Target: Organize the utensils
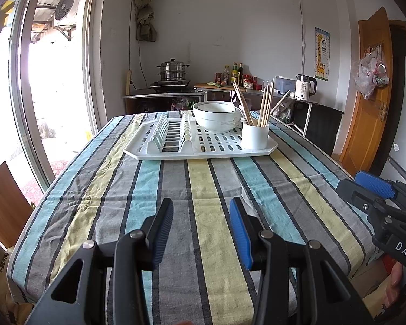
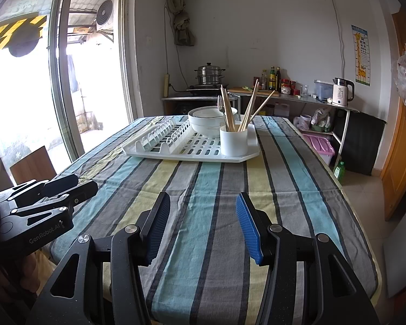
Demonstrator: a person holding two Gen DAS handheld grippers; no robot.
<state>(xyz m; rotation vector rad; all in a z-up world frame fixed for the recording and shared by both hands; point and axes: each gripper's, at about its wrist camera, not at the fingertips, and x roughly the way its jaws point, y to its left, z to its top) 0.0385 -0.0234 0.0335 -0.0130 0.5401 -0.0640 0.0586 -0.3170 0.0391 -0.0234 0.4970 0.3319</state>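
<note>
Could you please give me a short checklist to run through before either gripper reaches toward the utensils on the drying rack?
1. Left gripper empty, blue-padded fingers apart: ok.
2. Right gripper empty, fingers apart: ok.
3. Striped tablecloth between the grippers and the white plastic drying rack bare of obstacles: ok.
4. White cylindrical utensil cup upright on the rack, wooden chopsticks standing in it: ok.
5. Metal fork located: its tines show behind the white ceramic bowl with a dark rim; what holds it: cannot tell.
6. Bowl empty: cannot tell; its inside is barely visible.
</note>
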